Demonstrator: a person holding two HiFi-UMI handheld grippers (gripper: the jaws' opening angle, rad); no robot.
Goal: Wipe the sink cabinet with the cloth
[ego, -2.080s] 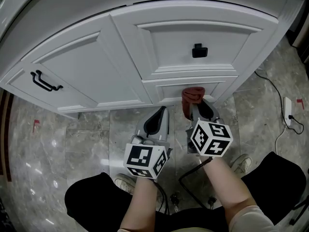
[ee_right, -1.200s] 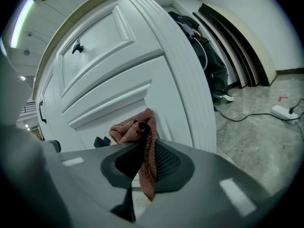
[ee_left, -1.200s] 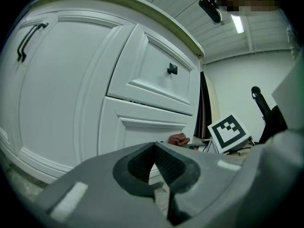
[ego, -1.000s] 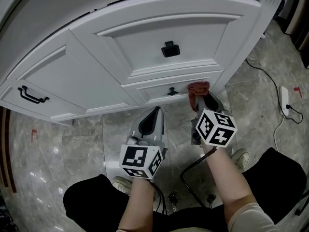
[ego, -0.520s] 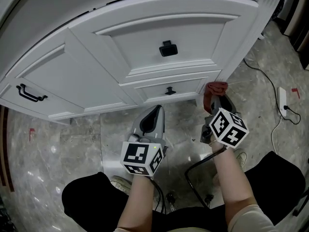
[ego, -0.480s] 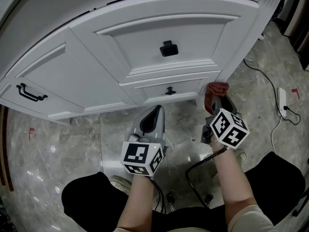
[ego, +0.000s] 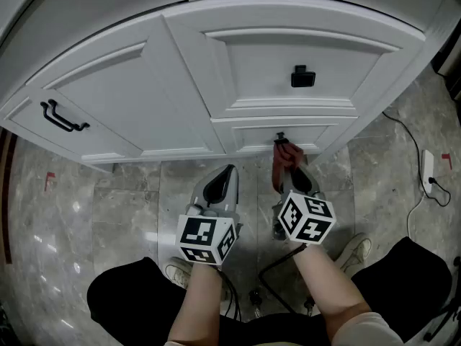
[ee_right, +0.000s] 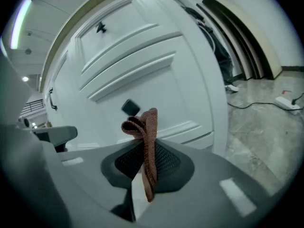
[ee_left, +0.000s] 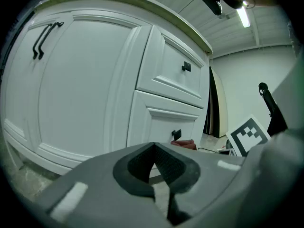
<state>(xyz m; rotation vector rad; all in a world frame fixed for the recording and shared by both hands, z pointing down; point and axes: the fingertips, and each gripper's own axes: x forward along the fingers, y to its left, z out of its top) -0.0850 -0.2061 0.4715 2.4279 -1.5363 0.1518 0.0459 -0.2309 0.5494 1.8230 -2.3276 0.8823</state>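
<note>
Right gripper (ego: 293,171) back left at drawer knob (ego: 280,136), clamped on cloth (ee_right: 151,127); left gripper (ee_left: 153,147) closed, empty.

Grey veined marble floor tiles (ego: 108,207) spread across the near ground. At far right a white plastic power strip (ego: 433,166) lies on them, a thin black cable (ego: 410,132) trailing left from it. Small red tape marks sit at left (ego: 50,181) and far right (ego: 449,156). A pale sneaker (ego: 354,249) stands near right.
</note>
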